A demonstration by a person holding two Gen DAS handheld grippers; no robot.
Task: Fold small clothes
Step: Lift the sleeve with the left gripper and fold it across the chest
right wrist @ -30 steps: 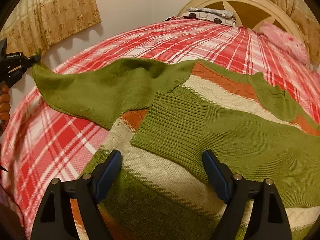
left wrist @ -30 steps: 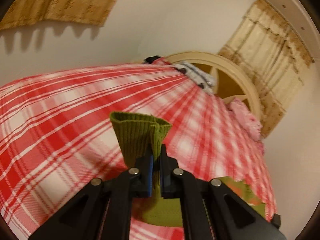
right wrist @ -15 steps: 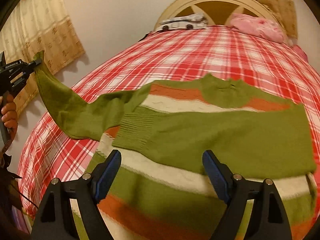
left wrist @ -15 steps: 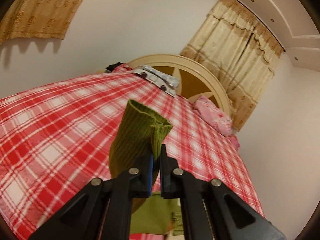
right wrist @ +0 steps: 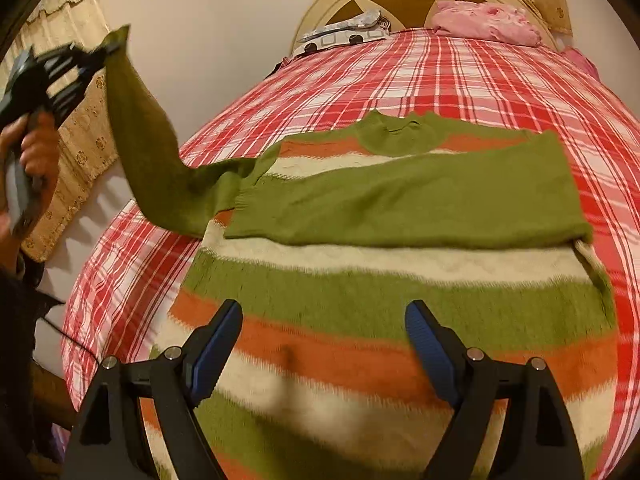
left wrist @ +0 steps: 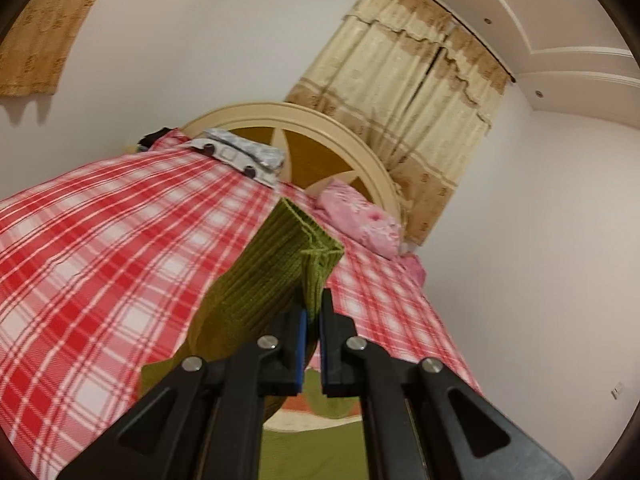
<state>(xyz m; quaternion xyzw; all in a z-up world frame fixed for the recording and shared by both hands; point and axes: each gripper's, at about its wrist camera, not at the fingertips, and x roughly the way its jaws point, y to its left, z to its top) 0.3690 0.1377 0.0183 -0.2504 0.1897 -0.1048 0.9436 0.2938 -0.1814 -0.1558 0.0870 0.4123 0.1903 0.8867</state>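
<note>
Seemingly mid-fold, the left wrist view looks up along the left tool (left wrist: 311, 334), whose blue-padded fingers are pinched together on the ribbed cuff (left wrist: 298, 246) of a green sleeve. The cuff stands up past the fingertips and the rest of the sleeve hangs away below, so the grip is at the very end, probably so the whole sleeve can be carried in one sweep. Beyond lie the red plaid bed (left wrist: 120, 240), a pink pillow (left wrist: 362, 222) and the round headboard (left wrist: 320, 140).

From the right wrist view, the striped sweater (right wrist: 380, 300) lies flat on the bed (right wrist: 460, 80), collar toward the headboard. One sleeve (right wrist: 420, 200) is already laid across the chest. The other sleeve (right wrist: 144, 144) rises off the bed's left side to the left tool (right wrist: 100, 54), held high in the person's hand (right wrist: 34, 148), likely to clear the body before crossing over. The right tool (right wrist: 324, 344) hovers over the lower stripes with its fingers wide apart, gripping nothing, perhaps ready to steady the hem.
</note>
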